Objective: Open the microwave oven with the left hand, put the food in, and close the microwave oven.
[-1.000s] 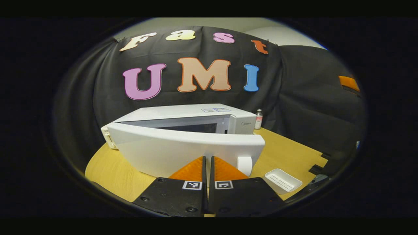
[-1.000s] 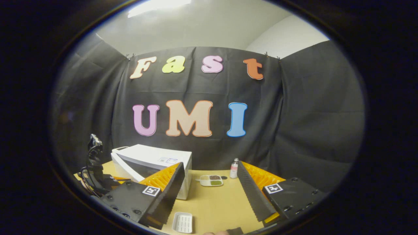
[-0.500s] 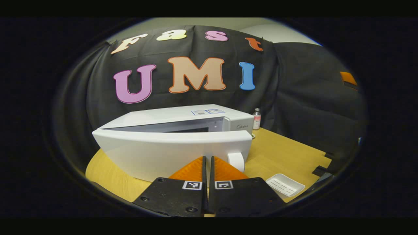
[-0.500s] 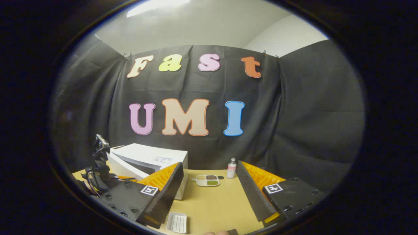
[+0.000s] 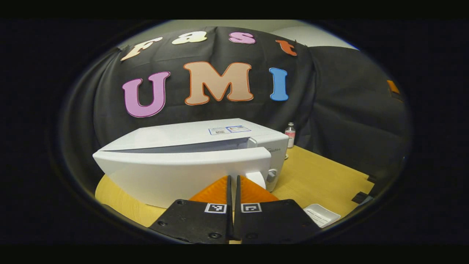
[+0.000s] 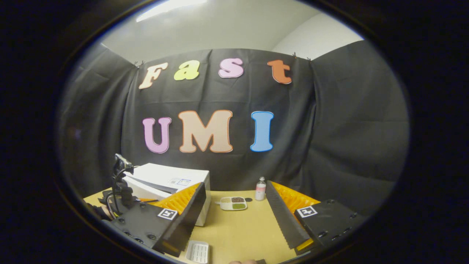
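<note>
Left claw [image 5: 232, 179]: fingers pressed together with nothing between them, tips set against the outer face of the microwave door [image 5: 176, 172]. The door lies dead ahead at 12 o'clock from this claw, its long axis running from 9 to 3 o'clock across the left gripper view. It stands slightly ajar: a thin wedge of gap shows along its top edge, against the microwave oven [image 5: 190, 134] body behind it. Judgement: the closing step is nearly done, and a straight push toward 12 o'clock should seat the door. The left claw is plainly the nearer of the two.

Right claw [image 6: 234, 216]: fingers spread wide apart, empty, held well back from the oven, which sits at its 10 o'clock.

Food tray [image 6: 233, 203]: a pale divided dish with dark and green portions, resting on the tabletop [image 6: 238, 231] just to the 3 o'clock side of the oven, outside the cavity. Judgement: the food appears not to be inside, so shutting the door now may leave the task incomplete.

Materials: oven casing is smooth, glossy white plastic, box-shaped, with a round knob [image 5: 271, 175]. The tabletop is matt pale wood. A small ribbed white dish [image 5: 321, 215] lies at 4 o'clock of the left claw. A small bottle [image 5: 290, 131] stands upright at the rear.
</note>
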Demonstrator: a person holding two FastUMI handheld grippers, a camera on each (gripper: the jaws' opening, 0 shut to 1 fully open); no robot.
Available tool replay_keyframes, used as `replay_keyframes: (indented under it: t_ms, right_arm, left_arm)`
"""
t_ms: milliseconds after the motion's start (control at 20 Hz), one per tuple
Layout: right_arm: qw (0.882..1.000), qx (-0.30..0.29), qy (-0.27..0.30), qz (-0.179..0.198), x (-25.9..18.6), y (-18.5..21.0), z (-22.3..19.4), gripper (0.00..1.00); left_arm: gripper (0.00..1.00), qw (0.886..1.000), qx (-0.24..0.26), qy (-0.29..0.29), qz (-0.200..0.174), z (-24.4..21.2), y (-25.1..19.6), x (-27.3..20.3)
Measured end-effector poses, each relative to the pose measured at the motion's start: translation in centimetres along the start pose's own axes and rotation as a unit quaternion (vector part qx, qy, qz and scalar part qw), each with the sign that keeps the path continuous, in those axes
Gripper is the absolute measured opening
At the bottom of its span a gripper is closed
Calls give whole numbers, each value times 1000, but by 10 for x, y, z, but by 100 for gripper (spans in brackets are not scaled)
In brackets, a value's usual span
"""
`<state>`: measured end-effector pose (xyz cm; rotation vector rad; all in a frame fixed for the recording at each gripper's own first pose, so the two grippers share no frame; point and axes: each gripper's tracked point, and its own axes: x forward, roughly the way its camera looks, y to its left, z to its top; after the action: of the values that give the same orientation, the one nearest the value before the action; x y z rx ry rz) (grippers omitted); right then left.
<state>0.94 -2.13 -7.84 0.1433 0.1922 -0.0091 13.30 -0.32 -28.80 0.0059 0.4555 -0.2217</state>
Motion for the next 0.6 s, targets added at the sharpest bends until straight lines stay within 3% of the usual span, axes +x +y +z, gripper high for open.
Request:
replay_keyframes:
  t_ms: [250,300,550,600]
  right_arm:
    - [1000,7,2,5,12,-6,3,96]
    - [1000,5,0,7,14,-9,3,100]
    - [1000,3,2,15,25,-11,0,96]
    - [1000,6,2,17,29,-11,1,100]
  left_arm:
    - [0,1000,-9,2,15,3,3,20]
    - [0,1000,-12,1,19,3,3,22]
    - [0,999,-26,2,33,2,5,28]
    - [0,999,-24,2,37,3,5,29]
